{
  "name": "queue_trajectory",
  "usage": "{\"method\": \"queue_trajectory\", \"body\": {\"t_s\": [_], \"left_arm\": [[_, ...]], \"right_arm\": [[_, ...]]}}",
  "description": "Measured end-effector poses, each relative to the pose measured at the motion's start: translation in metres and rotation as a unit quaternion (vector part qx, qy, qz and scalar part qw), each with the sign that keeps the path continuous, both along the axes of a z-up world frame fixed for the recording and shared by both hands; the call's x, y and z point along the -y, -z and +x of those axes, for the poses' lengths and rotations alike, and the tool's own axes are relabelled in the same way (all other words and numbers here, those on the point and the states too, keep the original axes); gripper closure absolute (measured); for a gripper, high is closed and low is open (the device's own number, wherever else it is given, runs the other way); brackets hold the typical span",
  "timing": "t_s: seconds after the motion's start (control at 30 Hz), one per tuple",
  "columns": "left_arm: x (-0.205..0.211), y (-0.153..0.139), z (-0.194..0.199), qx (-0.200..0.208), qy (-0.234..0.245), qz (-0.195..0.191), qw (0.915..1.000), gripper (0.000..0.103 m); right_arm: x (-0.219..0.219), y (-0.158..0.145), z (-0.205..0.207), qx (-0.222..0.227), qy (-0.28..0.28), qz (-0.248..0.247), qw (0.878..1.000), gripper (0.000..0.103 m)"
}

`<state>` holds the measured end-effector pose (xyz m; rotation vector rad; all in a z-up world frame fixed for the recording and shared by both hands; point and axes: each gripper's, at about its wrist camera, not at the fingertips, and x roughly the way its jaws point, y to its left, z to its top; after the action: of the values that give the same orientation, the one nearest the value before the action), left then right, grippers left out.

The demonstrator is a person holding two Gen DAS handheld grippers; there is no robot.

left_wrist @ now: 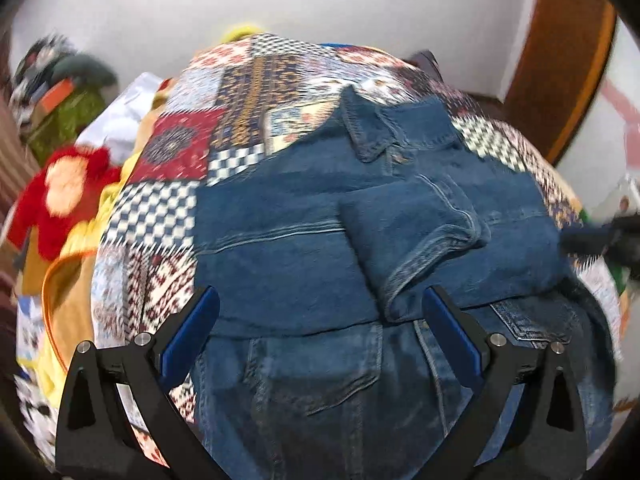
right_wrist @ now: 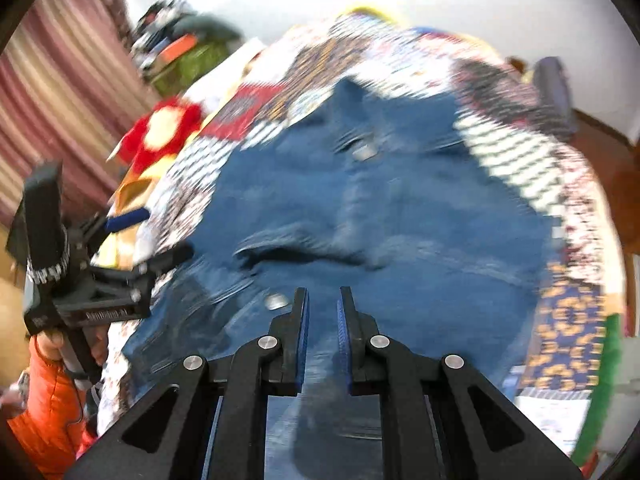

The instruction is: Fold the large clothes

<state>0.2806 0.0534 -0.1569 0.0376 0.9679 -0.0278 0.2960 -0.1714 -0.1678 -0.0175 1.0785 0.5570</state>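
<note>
A blue denim jacket (left_wrist: 304,264) lies on a patchwork quilt (left_wrist: 224,120), collar at the far end, one sleeve (left_wrist: 416,232) folded across its middle. My left gripper (left_wrist: 320,312) is open wide just above the jacket's near part, holding nothing. In the right wrist view the jacket (right_wrist: 400,216) is blurred. My right gripper (right_wrist: 323,304) hovers over it with its jaws a narrow gap apart and nothing visibly between them. The left gripper (right_wrist: 136,236) shows at the left edge of the right wrist view.
A red and cream stuffed toy (left_wrist: 68,192) lies left of the quilt, with yellow and tan cloth (left_wrist: 68,300) beside it. A pile of things (left_wrist: 60,92) stands at the far left by a striped curtain (right_wrist: 48,92). A wooden door frame (left_wrist: 560,80) is at the right.
</note>
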Motion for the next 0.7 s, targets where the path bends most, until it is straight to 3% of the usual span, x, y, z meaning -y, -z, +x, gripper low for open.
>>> {"method": "queue_trajectory", "body": {"t_s": [0.23, 0.4, 0.57, 0.7], "left_arm": [[0.046, 0.035, 0.038, -0.048, 0.053, 0.049, 0.9962, 0.001], [0.062, 0.067, 0.063, -0.082, 0.061, 0.088, 0.9909, 0.001], [0.061, 0.069, 0.076, -0.066, 0.05, 0.113, 0.9901, 0.001], [0.033, 0.057, 0.078, -0.051, 0.017, 0.11, 0.9925, 0.001]], "right_arm": [[0.069, 0.001, 0.021, 0.036, 0.083, -0.047, 0.995, 0.093], [0.097, 0.039, 0.031, -0.001, 0.103, -0.066, 0.992, 0.093], [0.11, 0.093, 0.041, -0.055, 0.114, -0.078, 0.989, 0.093], [0.116, 0.104, 0.036, -0.045, 0.113, -0.073, 0.99, 0.093]]}}
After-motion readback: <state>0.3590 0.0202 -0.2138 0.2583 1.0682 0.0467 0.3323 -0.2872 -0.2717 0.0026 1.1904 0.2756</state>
